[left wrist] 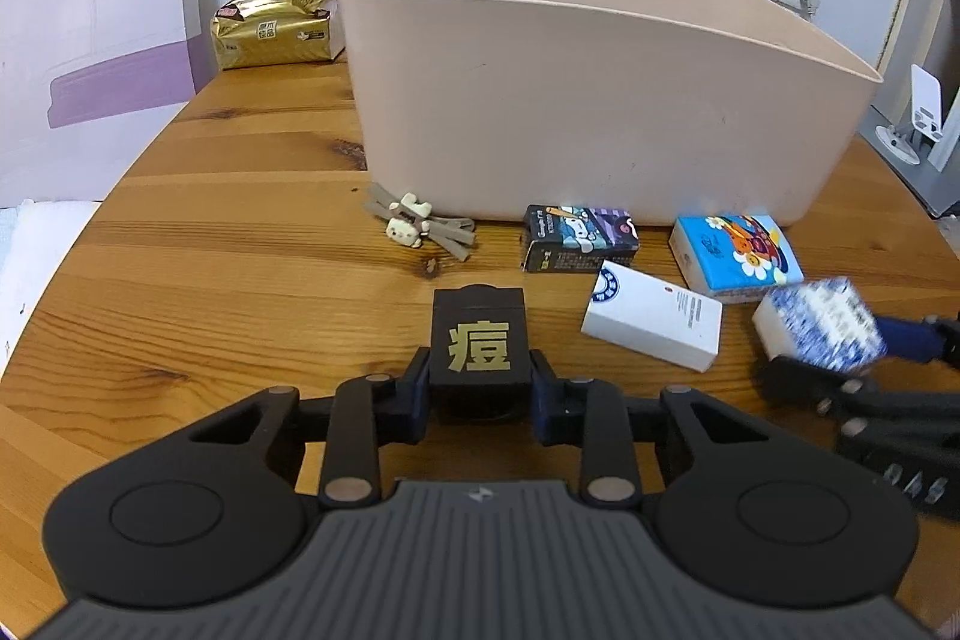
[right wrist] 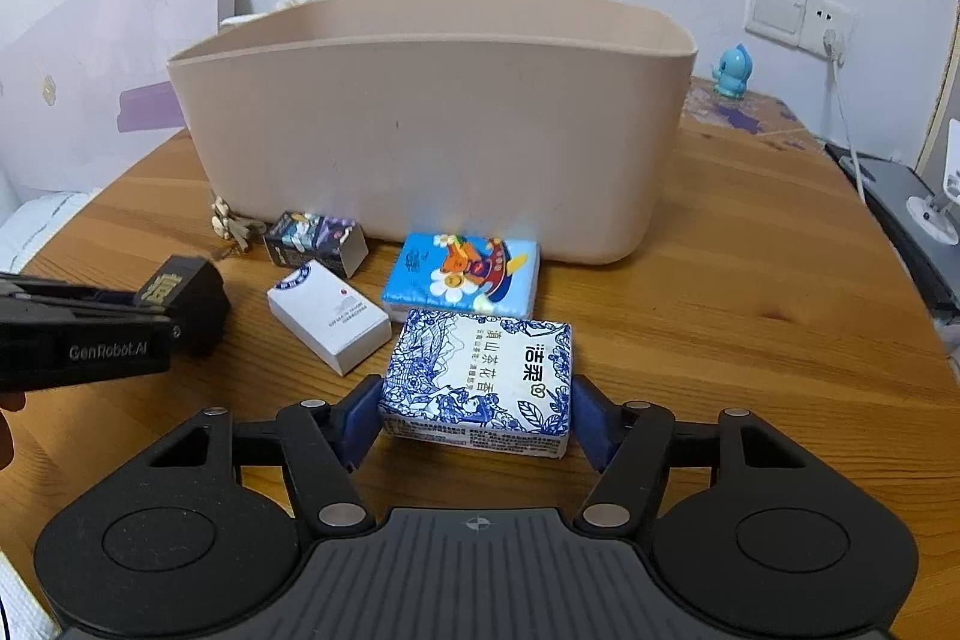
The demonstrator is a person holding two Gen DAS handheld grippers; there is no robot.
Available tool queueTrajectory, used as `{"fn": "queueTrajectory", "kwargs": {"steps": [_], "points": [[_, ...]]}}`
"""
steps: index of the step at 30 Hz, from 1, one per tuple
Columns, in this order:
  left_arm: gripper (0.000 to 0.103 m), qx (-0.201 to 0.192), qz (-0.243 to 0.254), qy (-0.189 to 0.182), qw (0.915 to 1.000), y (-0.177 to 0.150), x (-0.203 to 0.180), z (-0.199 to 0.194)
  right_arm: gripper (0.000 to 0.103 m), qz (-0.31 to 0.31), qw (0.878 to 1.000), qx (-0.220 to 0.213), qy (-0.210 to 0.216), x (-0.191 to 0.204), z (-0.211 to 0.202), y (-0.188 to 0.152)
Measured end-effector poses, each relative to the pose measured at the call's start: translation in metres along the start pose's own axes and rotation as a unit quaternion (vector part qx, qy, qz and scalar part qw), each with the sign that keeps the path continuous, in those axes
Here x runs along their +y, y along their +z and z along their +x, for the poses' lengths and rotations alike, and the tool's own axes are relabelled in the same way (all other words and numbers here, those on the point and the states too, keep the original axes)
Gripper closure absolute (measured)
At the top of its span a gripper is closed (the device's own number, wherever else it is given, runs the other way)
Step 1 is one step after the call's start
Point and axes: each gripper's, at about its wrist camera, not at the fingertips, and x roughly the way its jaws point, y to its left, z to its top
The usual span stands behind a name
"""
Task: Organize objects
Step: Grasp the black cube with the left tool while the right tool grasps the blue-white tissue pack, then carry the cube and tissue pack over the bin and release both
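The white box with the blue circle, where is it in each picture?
Left wrist view: the white box lies right of centre, between the left gripper and the right gripper.
Right wrist view: the white box lies left of centre, beside the blue-and-white tissue pack.
Shared landmark: the beige bin behind it in both.

- Left gripper [left wrist: 480,388]: black linkage arms, silver rivets, blue pads, ribbed grey body.
- Right gripper [right wrist: 477,415]: the same build.
- White "GenRobot.AI" lettering on the left gripper's side.
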Motion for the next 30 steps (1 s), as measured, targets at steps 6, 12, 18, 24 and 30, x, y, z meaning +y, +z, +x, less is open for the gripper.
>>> {"fn": "queueTrajectory", "kwargs": {"steps": [6, 12, 18, 24, 30], "points": [[0.069, -0.022, 0.005, 0.000, 0.9997, 0.001, 0.008, -0.023, 0.041, -0.004, 0.999, -0.034, 0.000, -0.005, -0.030, 0.012], [0.069, -0.061, 0.024, 0.003, 0.9978, 0.018, 0.011, -0.053, 0.041, -0.005, 0.997, -0.078, 0.000, -0.009, -0.062, 0.033], [0.069, -0.103, 0.035, 0.002, 0.9941, 0.042, 0.008, -0.077, 0.041, -0.005, 0.992, -0.122, -0.006, -0.014, -0.085, 0.057], [0.069, -0.127, 0.049, 0.000, 0.9906, 0.067, 0.004, -0.085, 0.041, -0.009, 0.988, -0.152, -0.011, -0.013, -0.097, 0.082], [0.069, -0.138, 0.066, -0.003, 0.9883, 0.097, -0.003, -0.081, 0.041, -0.010, 0.986, -0.167, -0.017, -0.015, -0.092, 0.108]]}}
